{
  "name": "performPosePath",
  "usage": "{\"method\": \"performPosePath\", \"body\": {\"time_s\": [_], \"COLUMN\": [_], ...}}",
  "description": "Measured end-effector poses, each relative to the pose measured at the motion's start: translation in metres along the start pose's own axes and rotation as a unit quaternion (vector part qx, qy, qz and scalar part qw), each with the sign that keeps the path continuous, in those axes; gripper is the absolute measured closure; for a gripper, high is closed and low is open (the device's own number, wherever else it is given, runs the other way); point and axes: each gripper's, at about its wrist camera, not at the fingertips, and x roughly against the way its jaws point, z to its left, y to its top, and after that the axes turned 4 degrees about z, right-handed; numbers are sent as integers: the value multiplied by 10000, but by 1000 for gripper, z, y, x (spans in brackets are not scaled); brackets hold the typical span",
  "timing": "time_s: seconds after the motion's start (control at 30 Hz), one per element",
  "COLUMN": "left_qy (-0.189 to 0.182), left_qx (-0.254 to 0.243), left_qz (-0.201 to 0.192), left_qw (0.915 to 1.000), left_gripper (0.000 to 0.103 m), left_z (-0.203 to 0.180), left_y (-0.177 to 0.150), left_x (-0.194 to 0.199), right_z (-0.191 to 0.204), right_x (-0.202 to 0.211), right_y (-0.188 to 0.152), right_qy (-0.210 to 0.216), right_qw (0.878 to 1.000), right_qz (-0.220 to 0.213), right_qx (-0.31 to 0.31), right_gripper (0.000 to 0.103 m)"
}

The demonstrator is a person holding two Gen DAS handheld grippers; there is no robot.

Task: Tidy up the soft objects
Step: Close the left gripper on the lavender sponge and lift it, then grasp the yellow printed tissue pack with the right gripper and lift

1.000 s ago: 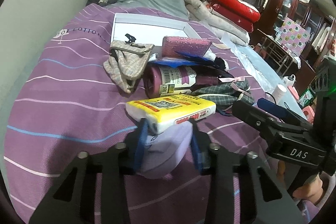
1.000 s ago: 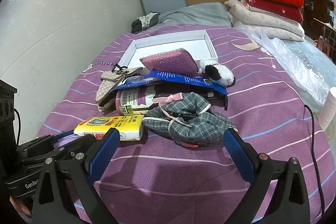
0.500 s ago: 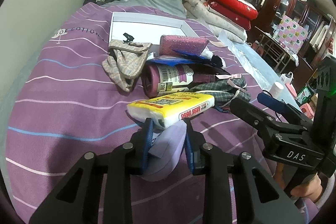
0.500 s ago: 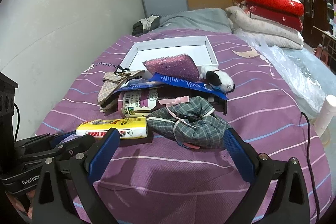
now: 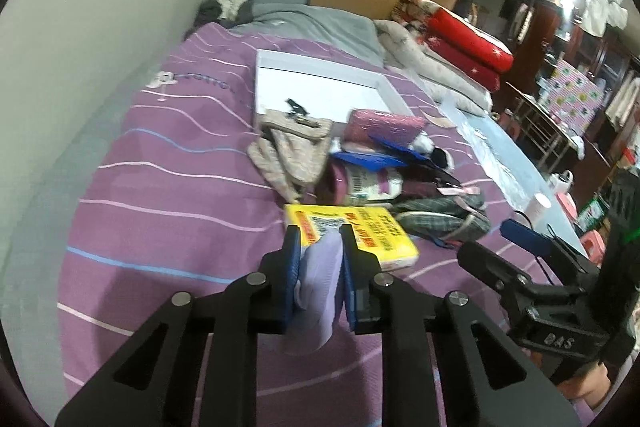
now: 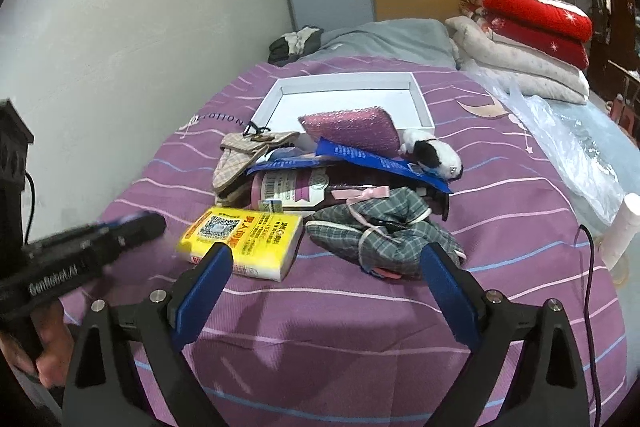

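1. L tongs (image 5: 320,273): just been closing, now pinching lilac cloth (image 5: 320,279), lifted off bedspread (image 5: 168,195).
2. Tray (image 5: 276,61): straight ahead, past pile; long axis across; nearer L.
3. R tongs (image 6: 326,281): spread wide, nothing between; plaid pouch (image 6: 380,235) ahead, right.

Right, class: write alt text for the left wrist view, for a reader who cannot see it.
The left gripper, whose jaws have just been closing, pinches a soft lilac item above a purple striped bedspread. Beyond lie a yellow packet, plaid pouches, a bottle and a white tray; the open right gripper waits alongside.
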Motion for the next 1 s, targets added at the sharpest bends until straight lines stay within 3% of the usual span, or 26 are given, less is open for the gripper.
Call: {"method": "performPosePath", "body": {"time_s": [0.3, 0.53, 0.73, 0.87, 1.0], "left_qy": [101, -144, -328, -356, -294], "left_qx": [252, 356, 402, 460, 360], "left_qz": [50, 358, 431, 509, 577], "left_qw": [9996, 9986, 9977, 9970, 9973], "left_gripper": [81, 81, 81, 82, 82], "left_z": [15, 22, 27, 30, 26], "left_y": [-1, -3, -3, -4, -8], "left_x": [-8, -15, -14, -21, -27], "right_z": [19, 12, -2, -3, 6], "right_x": [-8, -32, -64, -81, -92], "right_y": [1, 4, 8, 10, 8], "right_qy": [323, 830, 1526, 1497, 1354], "right_qw": [9985, 9927, 9715, 9637, 9658], "right_qz": [300, 857, 1456, 1660, 1730], "right_qx": [332, -160, -1081, -1461, -1376], "right_gripper": [13, 25, 44, 51, 70]}}
